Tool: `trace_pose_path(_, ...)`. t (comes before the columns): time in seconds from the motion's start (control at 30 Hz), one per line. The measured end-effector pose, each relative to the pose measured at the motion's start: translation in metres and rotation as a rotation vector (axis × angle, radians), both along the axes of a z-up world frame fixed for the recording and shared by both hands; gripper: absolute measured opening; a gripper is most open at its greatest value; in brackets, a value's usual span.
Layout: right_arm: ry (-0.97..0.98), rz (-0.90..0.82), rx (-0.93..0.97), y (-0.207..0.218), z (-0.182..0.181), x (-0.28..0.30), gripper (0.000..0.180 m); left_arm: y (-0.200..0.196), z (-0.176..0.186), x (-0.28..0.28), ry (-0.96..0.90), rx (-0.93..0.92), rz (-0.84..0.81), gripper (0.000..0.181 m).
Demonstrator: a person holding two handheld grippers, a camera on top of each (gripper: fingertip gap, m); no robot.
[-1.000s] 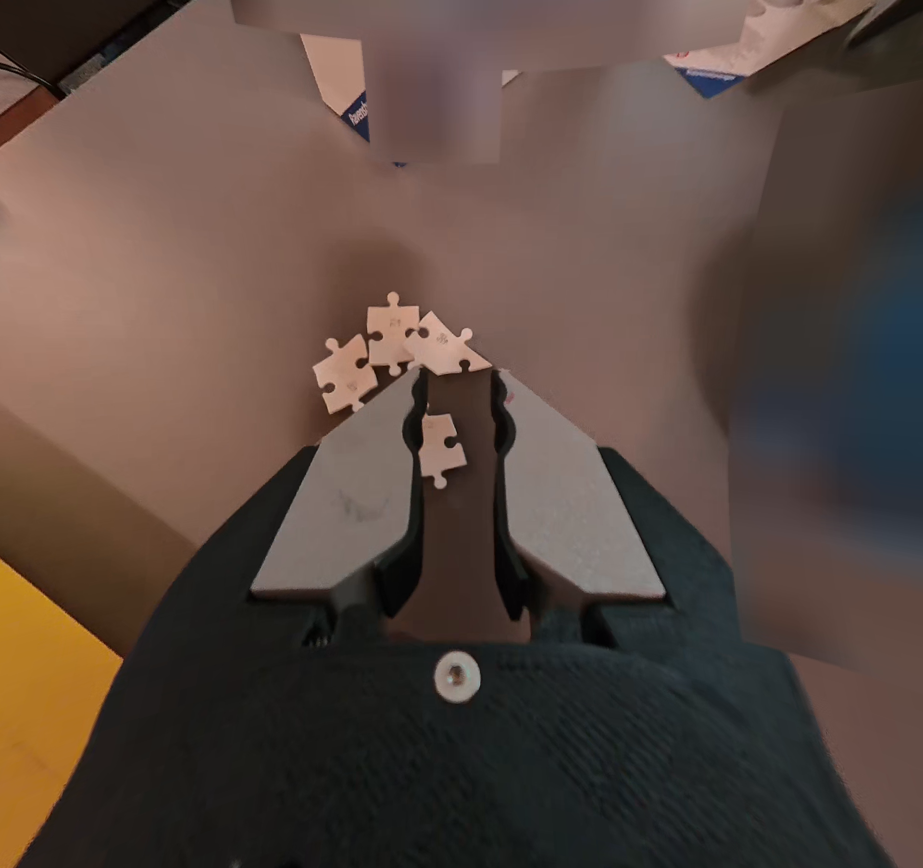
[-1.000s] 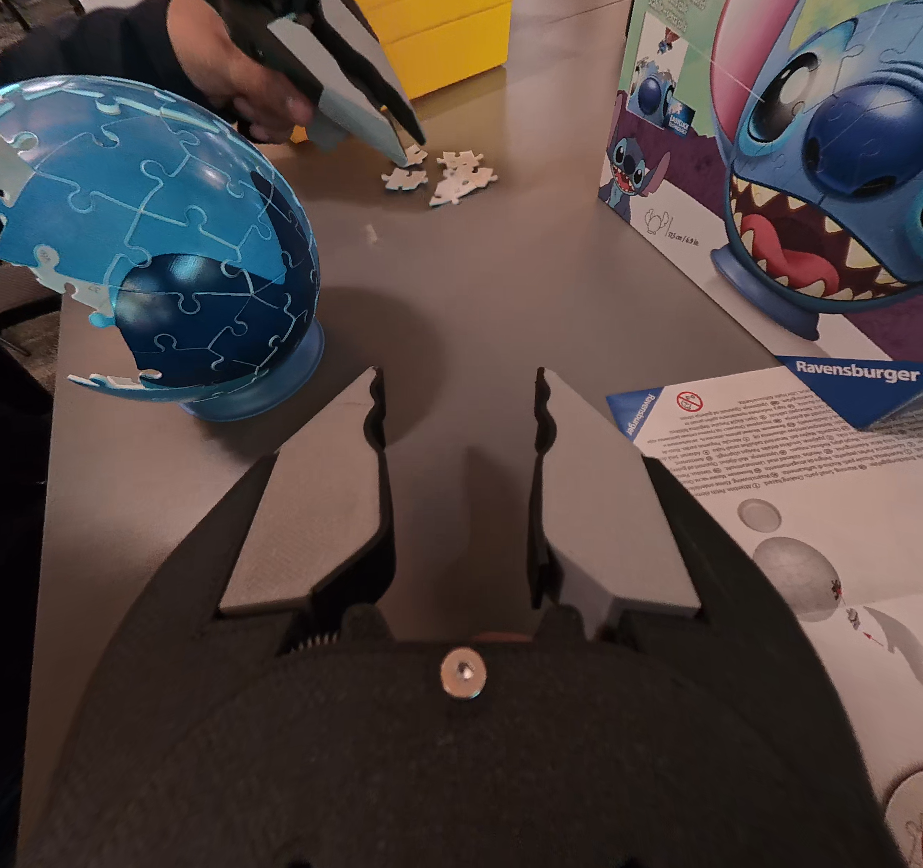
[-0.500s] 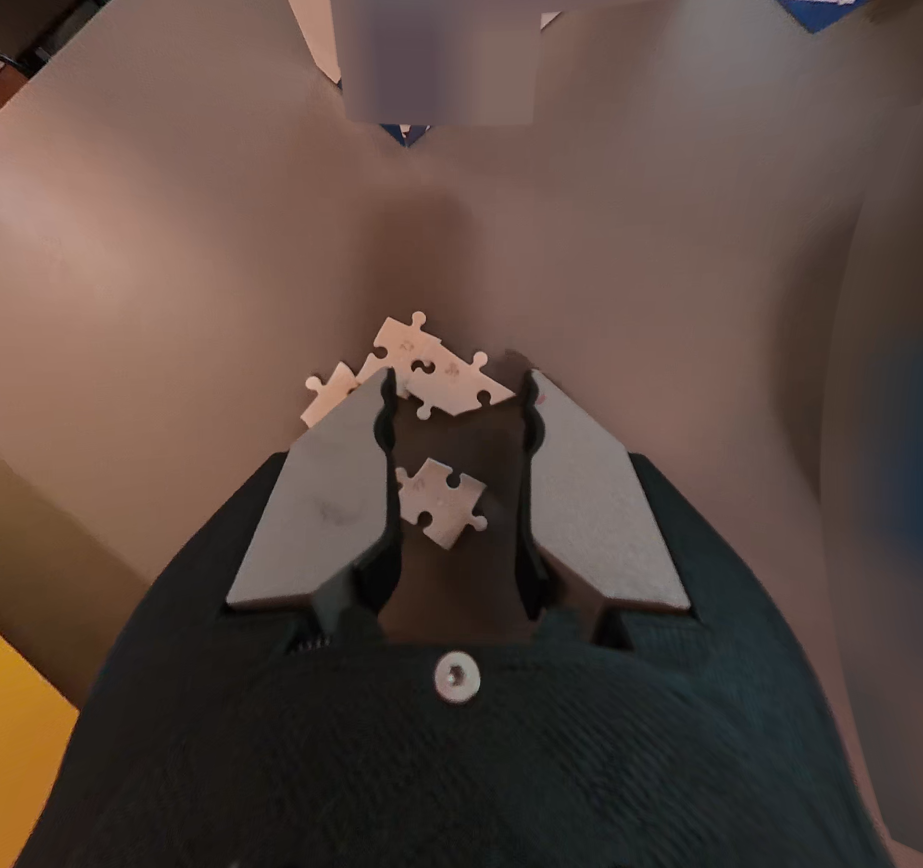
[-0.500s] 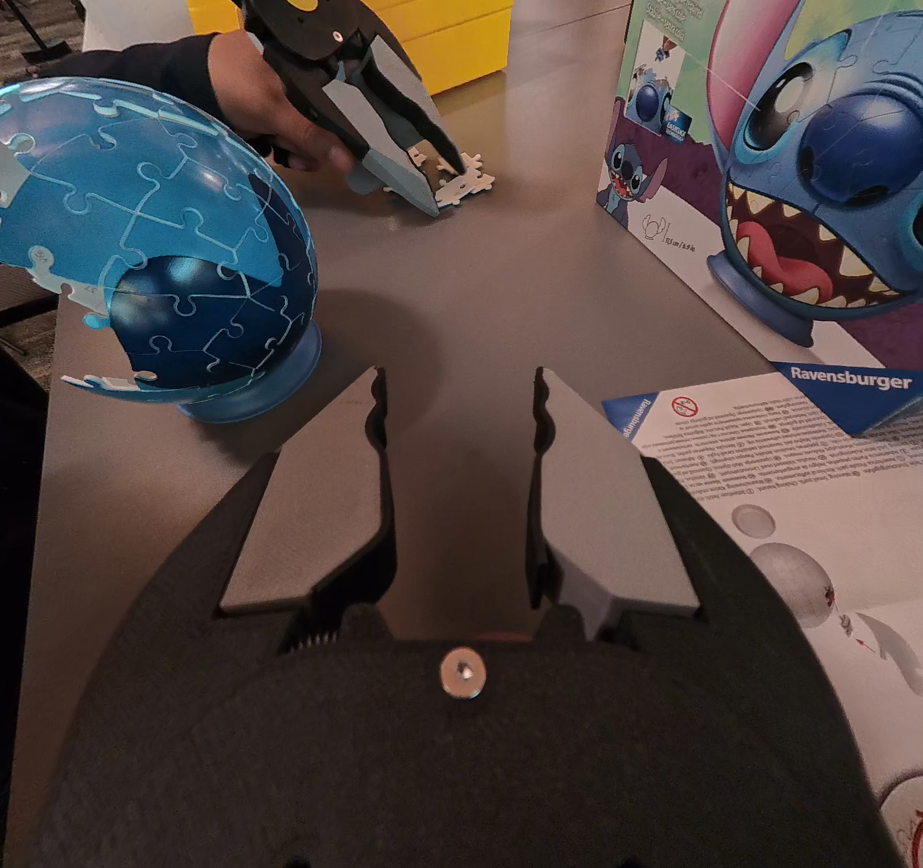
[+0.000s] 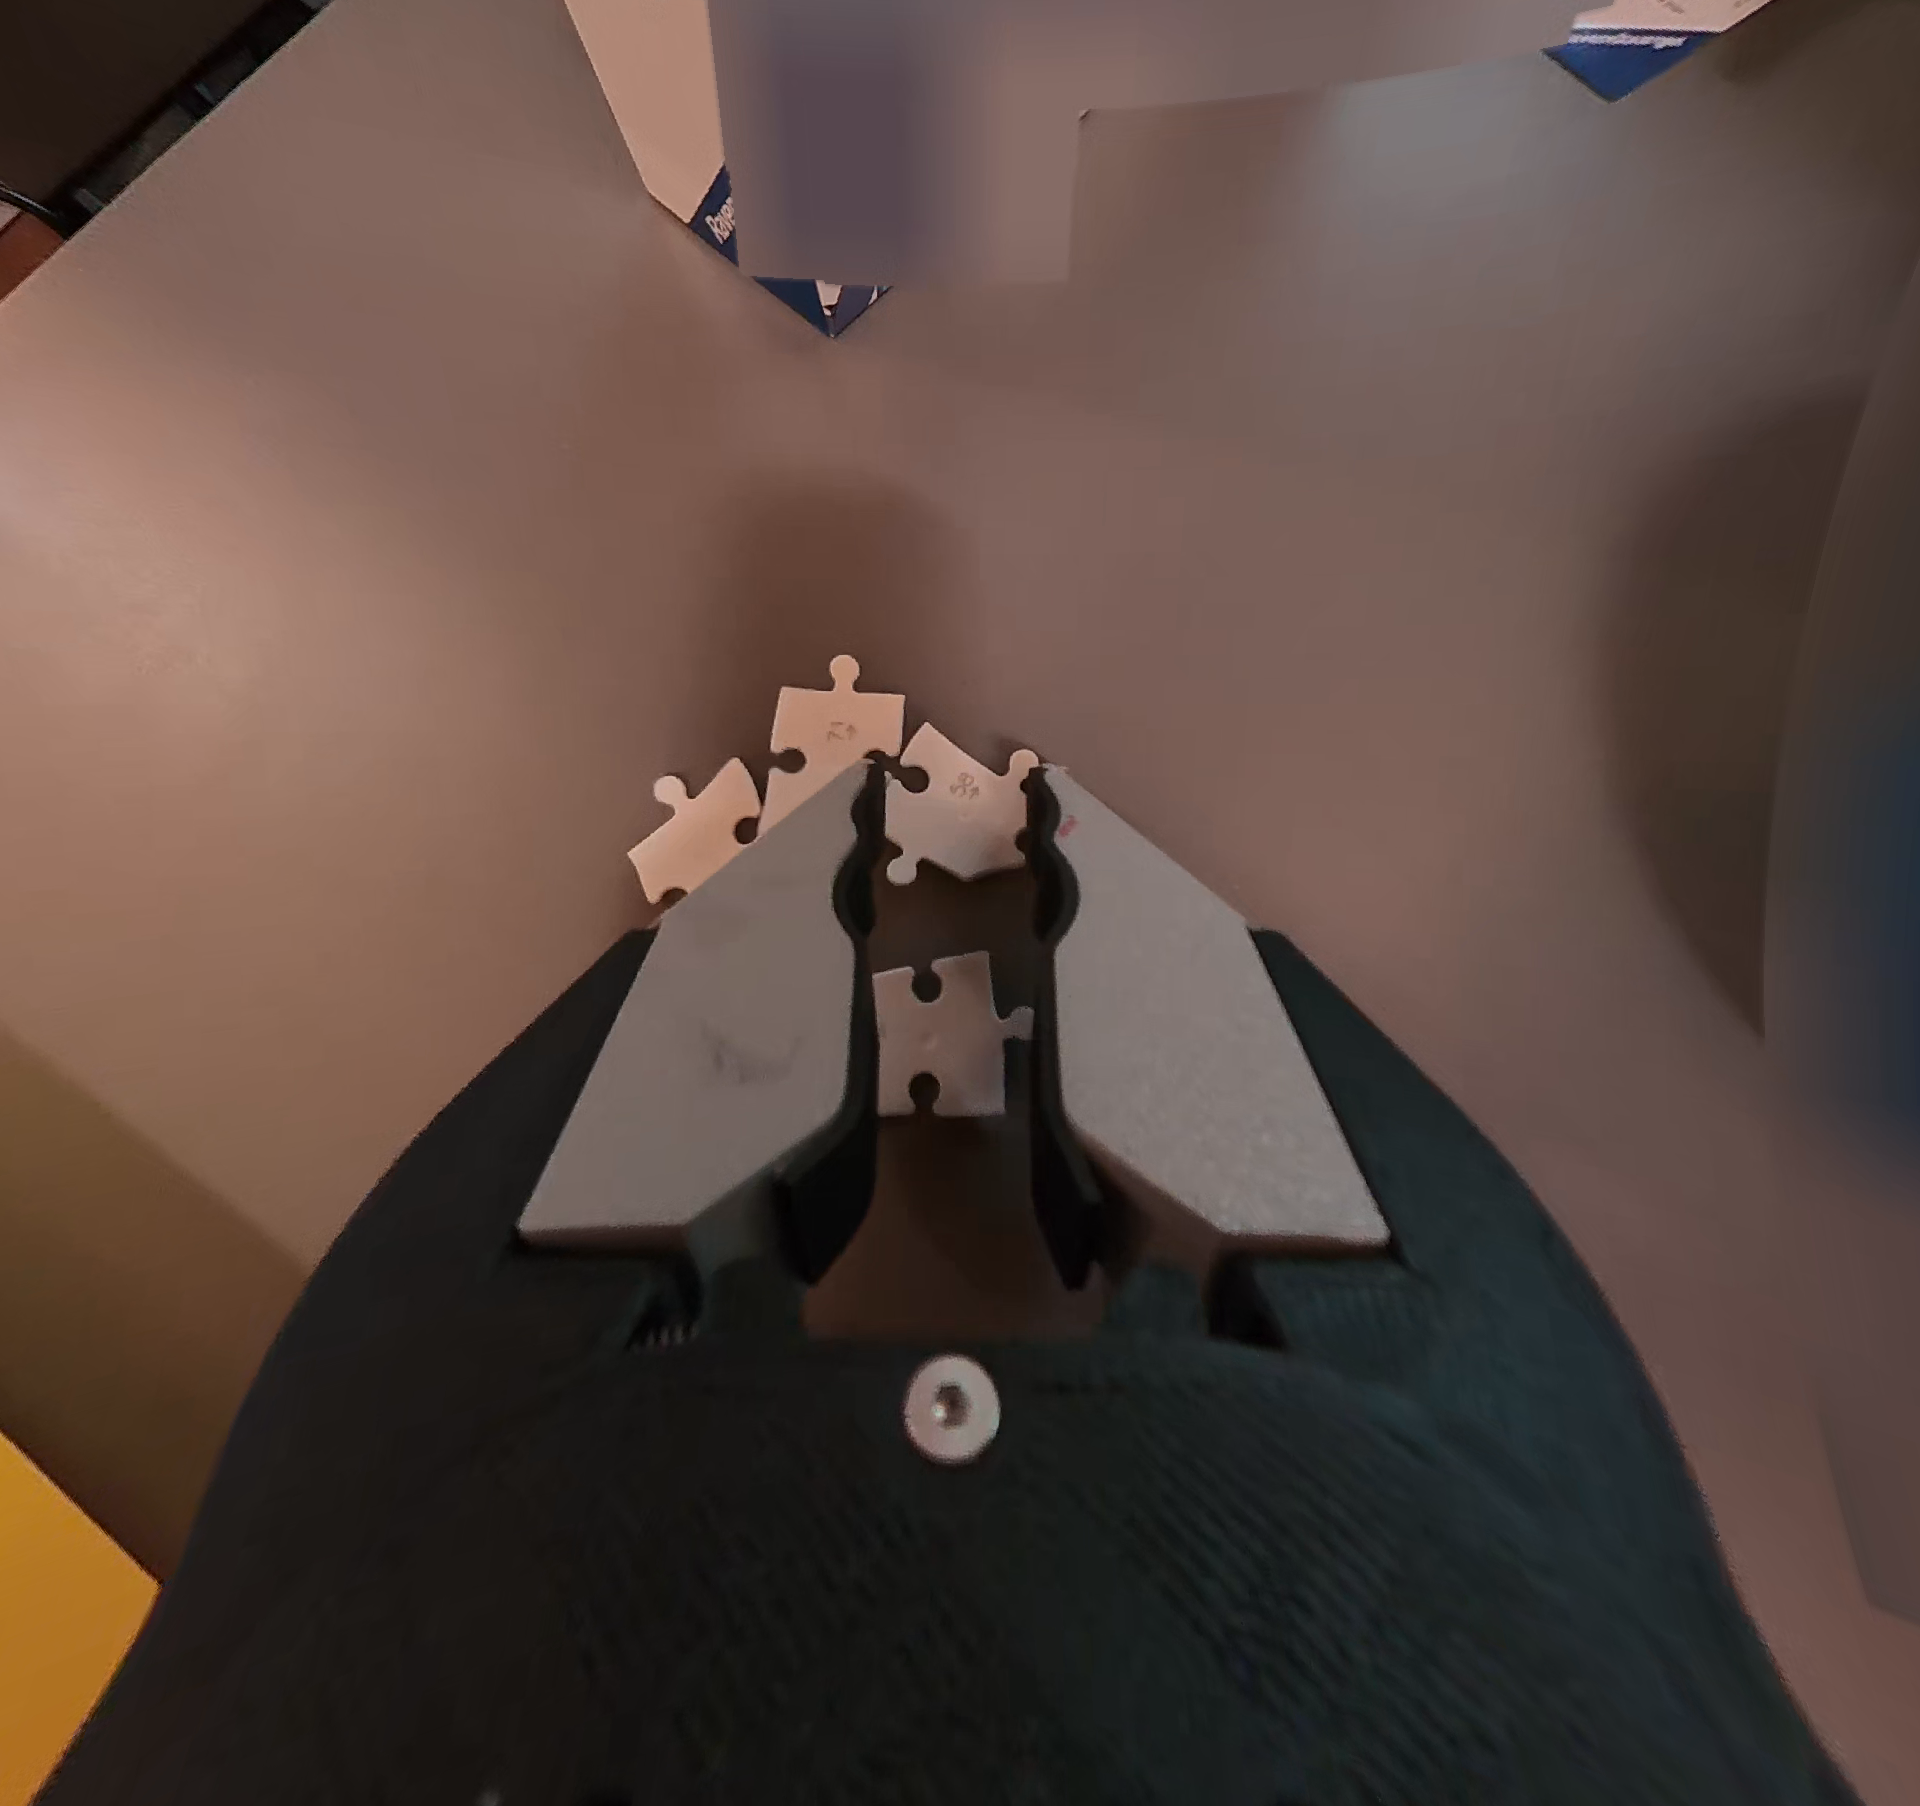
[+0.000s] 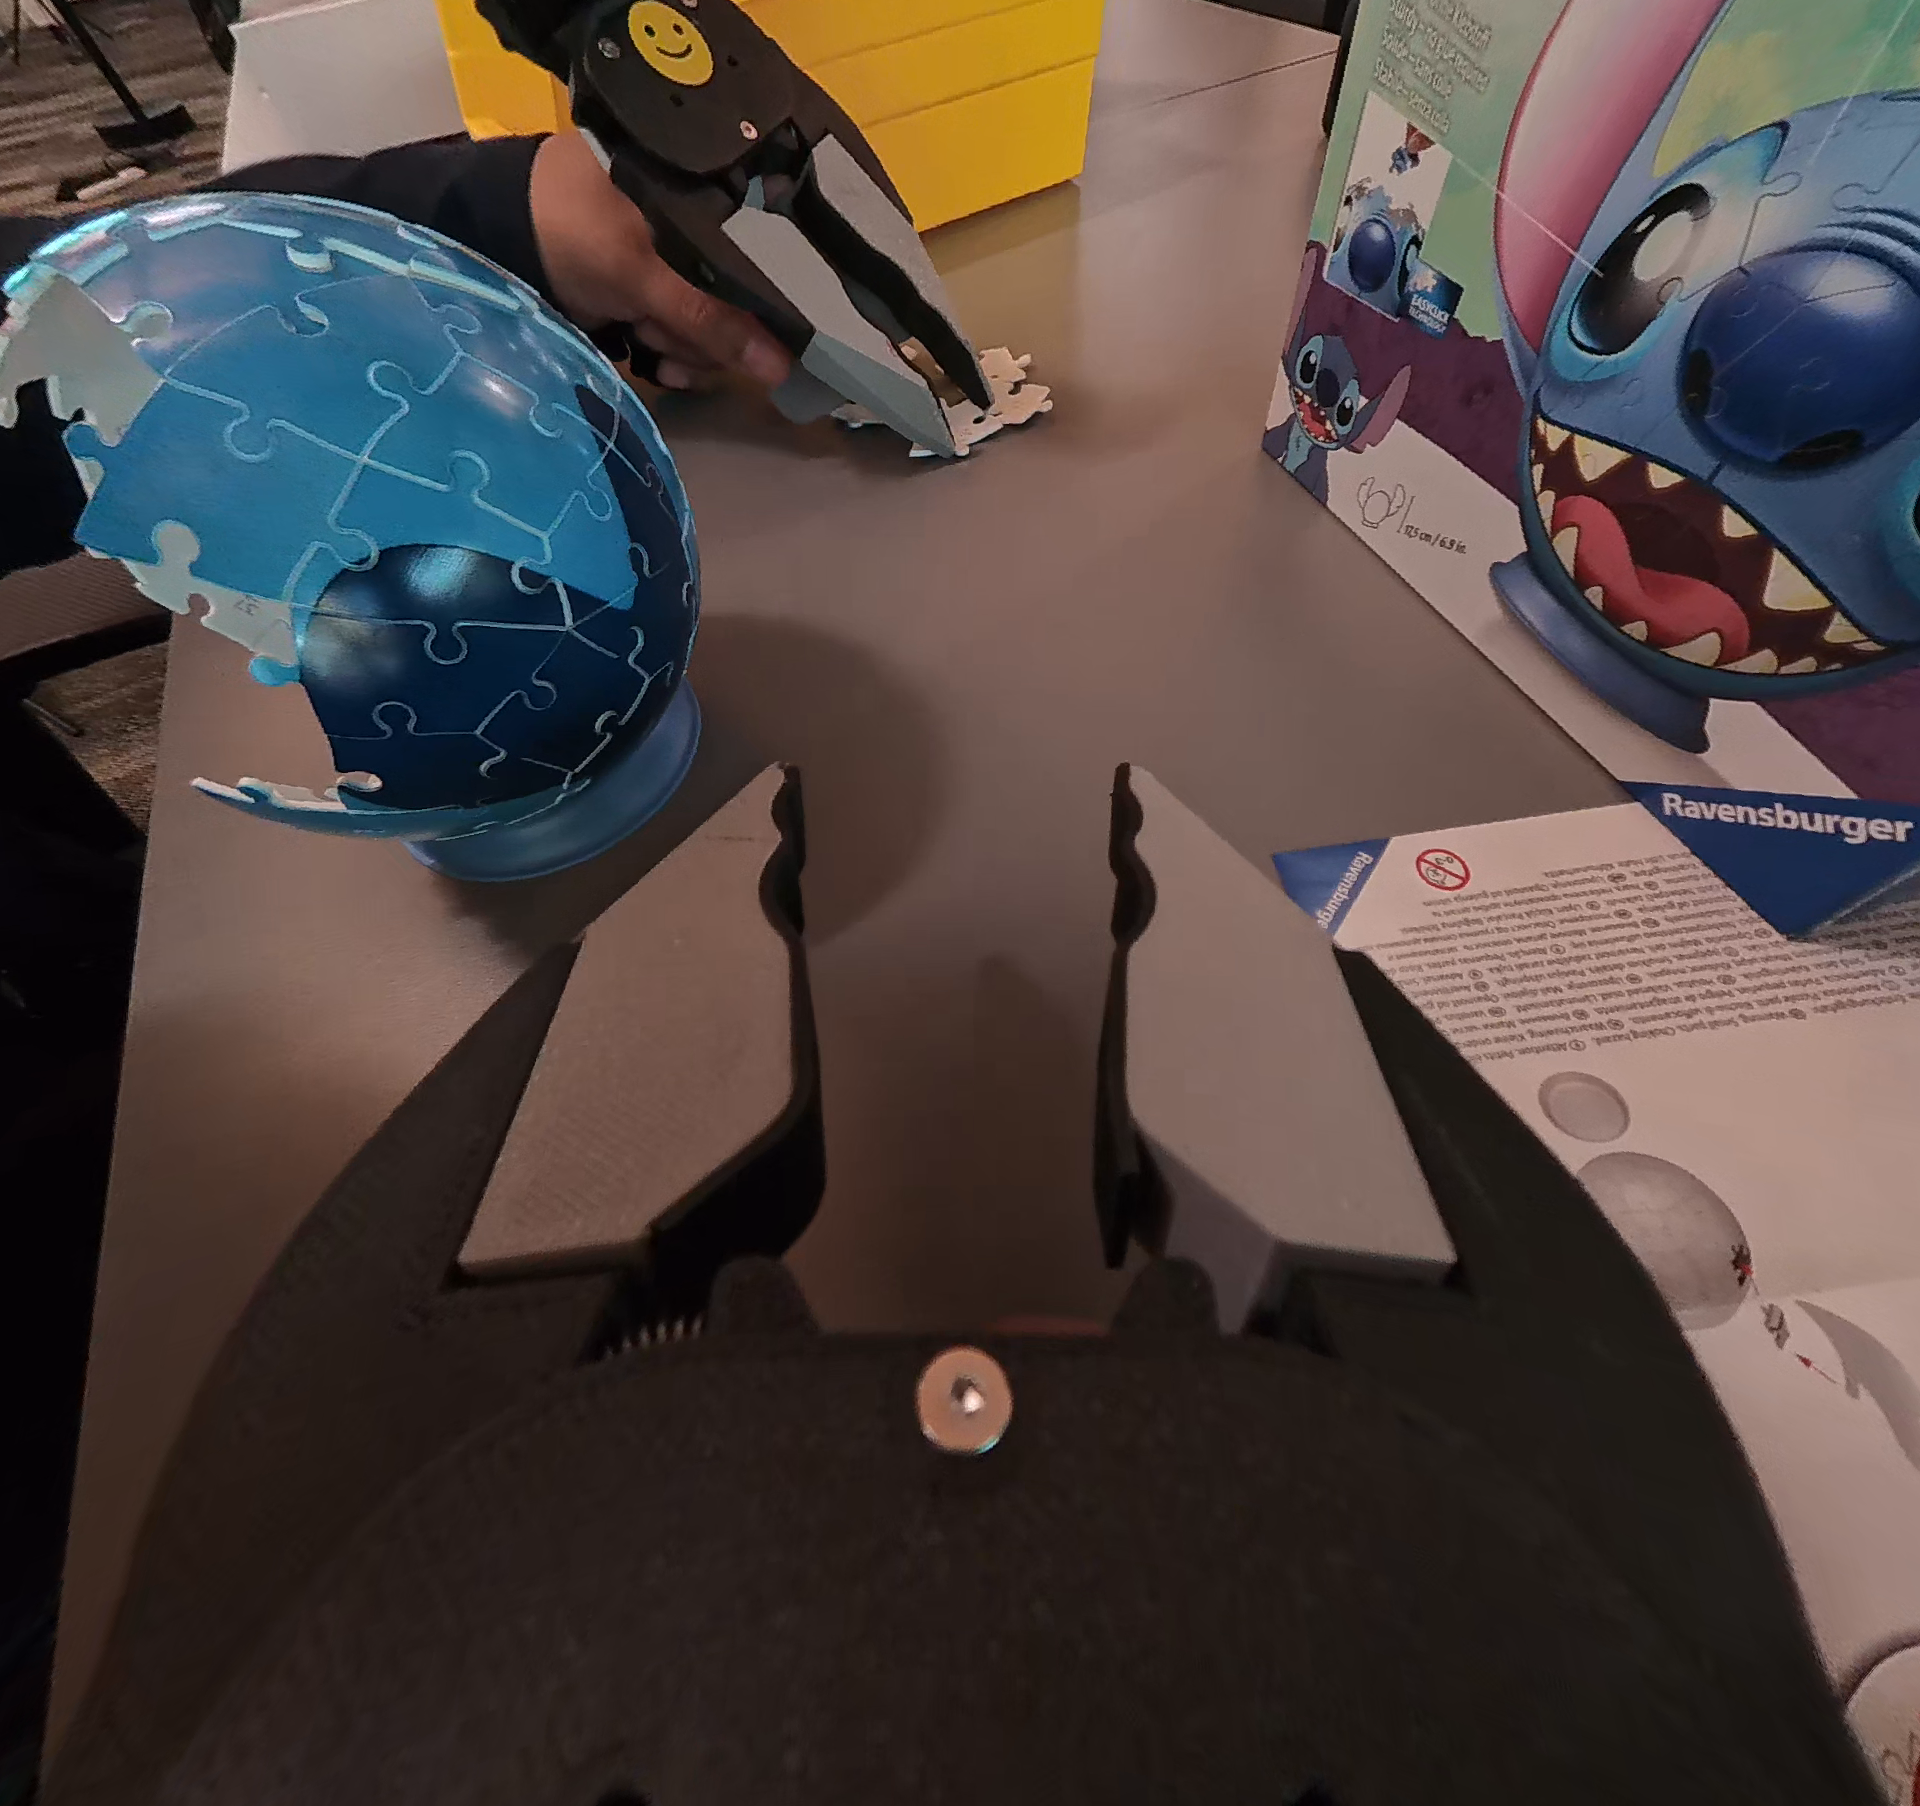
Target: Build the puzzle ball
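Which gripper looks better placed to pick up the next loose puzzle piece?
Left. The left gripper already straddles one loose piece on the table, while the right gripper hovers open and empty, far from the pile.

The right gripper [image 6: 956, 811] hovers open above the grey table [image 6: 987, 634]. Far off, the left gripper [image 6: 961, 416] tips down onto white pieces [image 6: 1008, 395]; the half-built puzzle ball [image 6: 353, 530] (on a blue stand) sits left.

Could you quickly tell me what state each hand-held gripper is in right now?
Left hand-held gripper: down at the table, a loose puzzle piece between its fingers; whether it grips the piece cannot be told.
Right hand-held gripper: open, holding nothing.
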State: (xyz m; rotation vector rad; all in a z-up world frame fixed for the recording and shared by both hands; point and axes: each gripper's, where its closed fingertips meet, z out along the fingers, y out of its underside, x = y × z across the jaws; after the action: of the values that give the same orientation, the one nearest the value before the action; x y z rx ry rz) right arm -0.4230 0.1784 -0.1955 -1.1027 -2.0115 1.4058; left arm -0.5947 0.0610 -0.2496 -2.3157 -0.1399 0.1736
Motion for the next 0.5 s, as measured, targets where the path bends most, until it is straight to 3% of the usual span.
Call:
trace_pose_path(0.07,-0.008,-0.008,-0.004,0.001,-0.001,-0.001,0.056,0.0,0.002,-0.001,0.019,0.008,0.009,0.022)
trace_pose_path(0.1,-0.015,-0.019,0.002,0.003,-0.003,-0.002,0.057,-0.001,0.003,-0.002,0.032,0.01,0.016,0.0)
trace_pose_path(0.5,-0.046,-0.109,0.014,0.022,-0.01,-0.01,0.068,-0.007,-0.001,-0.003,0.107,-0.026,0.022,0.0)
